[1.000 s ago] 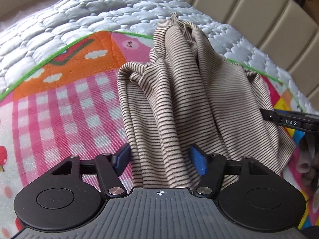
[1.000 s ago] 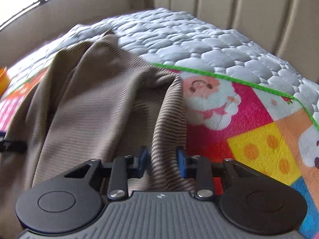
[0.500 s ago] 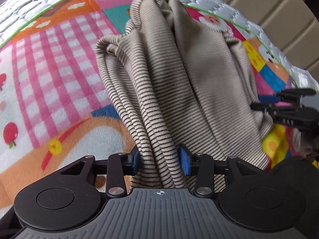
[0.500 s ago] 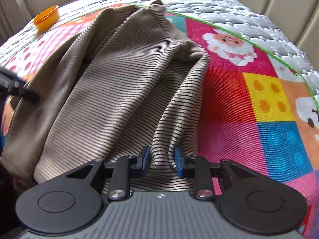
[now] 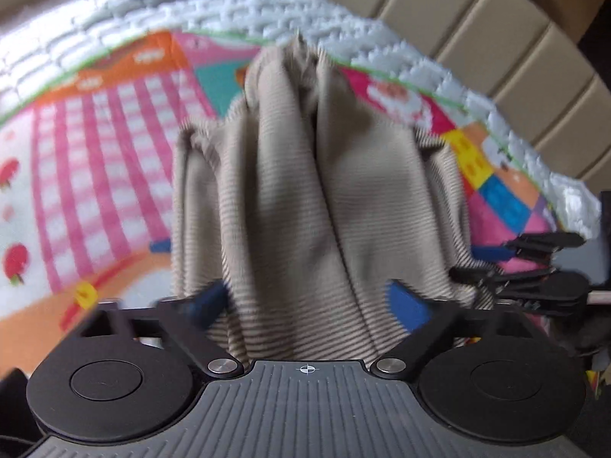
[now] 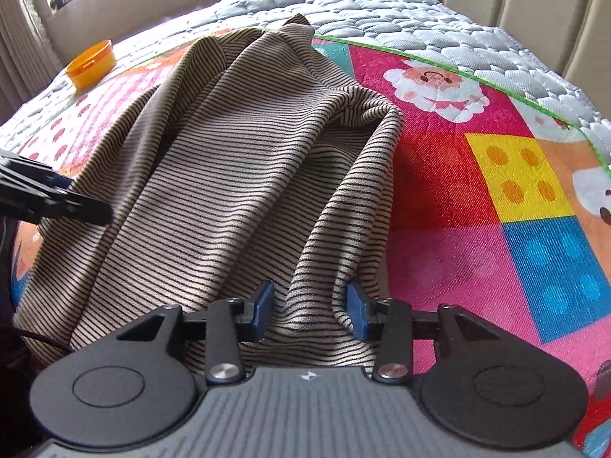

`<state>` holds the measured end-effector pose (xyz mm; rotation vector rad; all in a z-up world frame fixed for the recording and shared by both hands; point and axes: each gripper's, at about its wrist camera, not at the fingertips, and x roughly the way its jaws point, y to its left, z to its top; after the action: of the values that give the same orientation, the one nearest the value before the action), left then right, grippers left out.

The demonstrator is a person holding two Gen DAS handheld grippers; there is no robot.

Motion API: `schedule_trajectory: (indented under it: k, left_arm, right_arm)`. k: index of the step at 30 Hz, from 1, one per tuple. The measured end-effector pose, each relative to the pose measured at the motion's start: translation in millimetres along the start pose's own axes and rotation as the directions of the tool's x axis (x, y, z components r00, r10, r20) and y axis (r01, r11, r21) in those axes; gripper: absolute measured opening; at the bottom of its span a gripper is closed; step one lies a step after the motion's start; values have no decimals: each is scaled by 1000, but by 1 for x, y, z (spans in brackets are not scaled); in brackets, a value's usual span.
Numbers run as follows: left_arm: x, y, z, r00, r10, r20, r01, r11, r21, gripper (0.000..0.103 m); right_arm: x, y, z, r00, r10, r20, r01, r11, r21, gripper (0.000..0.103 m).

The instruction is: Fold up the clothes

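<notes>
Bed with white quilted mattress cover (image 6: 401, 11), padded beige headboard (image 5: 477, 38) behind. Colourful cartoon-print play mat (image 6: 477, 198) spread over the quilt, green-edged, with pink checks, Santa figure, yellow and blue blocks. Striped beige garment (image 6: 244, 175) bunched in long folds on the mat, far tip reaching the mat's green edge. Orange lid (image 6: 91, 63) at the far left border of the mat, well apart from the garment.
</notes>
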<state>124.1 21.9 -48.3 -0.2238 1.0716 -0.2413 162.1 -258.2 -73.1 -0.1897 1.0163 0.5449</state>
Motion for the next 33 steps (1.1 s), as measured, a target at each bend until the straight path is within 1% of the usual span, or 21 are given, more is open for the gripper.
schedule_trajectory:
  k: [1,3,4,6,7,8,9,11,13,15,16,17,18,20,22,24,26,28,30,32,33]
  left_arm:
    - [6,-2,-3,1000,26,-1,-26,999,26,51]
    - [9,-3,3,998,57,17,-58,995,85,20]
    - [9,-3,8,997,67,31,-70,991,116,11]
    - [0,7,29,991,95,92,-106,986,132,11]
    - [-9,17,44,980,135,145,-153,981,120,10]
    - [-18,30,61,960,191,207,-214,972,97,10]
    - [-26,47,77,932,253,261,-276,959,57,10]
    - [-36,86,106,879,354,319,-361,932,-40,10]
    - [-33,118,122,877,377,299,-365,926,-96,13]
    - [-29,148,135,877,395,273,-367,918,-149,21]
    - [-27,156,135,884,395,248,-362,917,-170,29]
    - [-26,164,134,891,396,223,-357,913,-195,33]
    - [-32,170,129,895,392,211,-344,910,-230,42]
    - [-49,176,115,906,354,230,-283,913,-293,59]
    - [-63,169,102,918,295,264,-202,923,-328,69]
    - [-72,153,90,928,220,302,-110,933,-344,76]
    - [-62,131,87,943,127,307,-4,928,-372,82]
    - [-43,110,85,952,57,302,82,899,-429,83]
    - [-19,96,80,952,31,305,136,850,-509,84]
    - [5,84,71,947,10,321,167,840,-517,88]
    - [14,76,68,952,11,306,143,867,-477,88]
  right_arm:
    - [0,-1,0,1000,5,4,-5,1000,8,42]
    - [0,-2,-1,1000,6,8,-6,1000,8,42]
    - [-1,-1,-1,1000,5,10,-5,1000,5,43]
    - [0,1,-1,1000,-4,10,4,1000,-12,44]
    - [0,2,-1,1000,-4,9,4,1000,-17,46]
    - [1,3,-1,1000,-4,7,4,1000,-22,48]
    - [1,4,0,1000,-5,6,5,1000,-27,51]
    - [4,7,1,1000,-15,0,15,999,-45,54]
    - [5,10,4,999,-37,-9,36,997,-68,57]
    - [-1,13,12,996,-85,-1,85,993,-79,57]
    - [-4,14,15,994,-108,6,108,991,-81,57]
    - [-12,13,21,992,-121,37,123,991,-49,57]
    - [-20,12,27,989,-134,67,135,991,-17,57]
    - [-33,16,39,987,-114,111,109,993,50,58]
    - [-29,31,51,993,-68,99,62,996,63,66]
    - [-18,49,53,991,-107,79,111,993,-41,71]
    - [-7,67,55,987,-148,64,156,977,-145,71]
    - [3,86,57,980,-190,53,197,948,-248,71]
    - [14,104,60,972,-232,46,233,908,-349,70]
    - [25,123,62,961,-274,44,265,855,-446,64]
    - [30,132,63,954,-295,45,278,824,-493,50]
